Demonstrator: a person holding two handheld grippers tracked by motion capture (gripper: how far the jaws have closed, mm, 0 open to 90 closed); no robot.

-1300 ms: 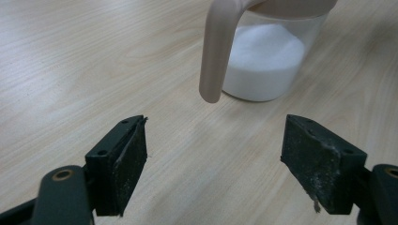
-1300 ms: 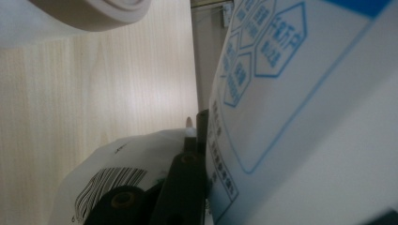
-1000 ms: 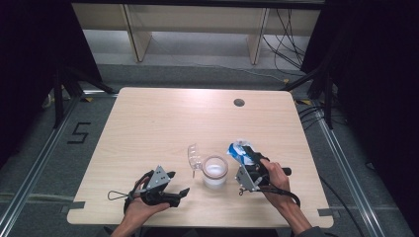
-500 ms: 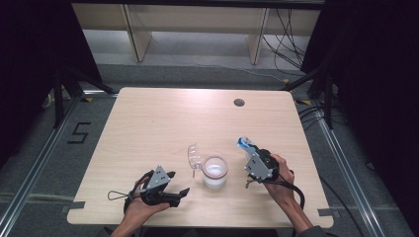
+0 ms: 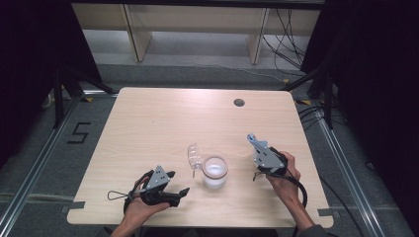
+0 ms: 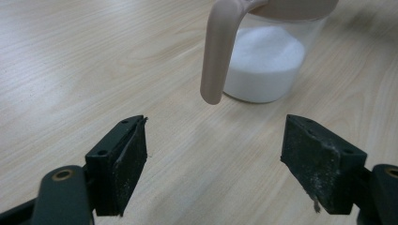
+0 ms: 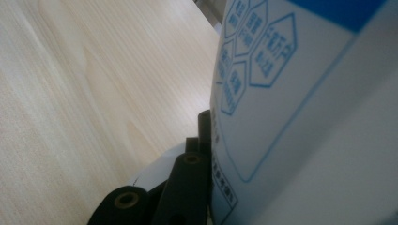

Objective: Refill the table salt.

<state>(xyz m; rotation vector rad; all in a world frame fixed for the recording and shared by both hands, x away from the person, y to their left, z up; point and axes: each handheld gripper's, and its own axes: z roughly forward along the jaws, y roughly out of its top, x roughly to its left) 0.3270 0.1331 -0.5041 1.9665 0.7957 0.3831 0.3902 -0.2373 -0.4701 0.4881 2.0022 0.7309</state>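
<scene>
Two hand-held grippers over the bench, jug between them.
Left hand-held gripper (image 5: 179, 183), lower left, gapes wide and empty toward the jug (image 5: 215, 171); right hand-held gripper (image 5: 253, 141), centre right, clamps a white-blue packet (image 7: 309, 122).

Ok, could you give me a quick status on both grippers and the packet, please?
Left gripper open, aimed at the cup handle. Right gripper shut on the white-and-blue packet, right of the cup. Nothing in the way.
</scene>
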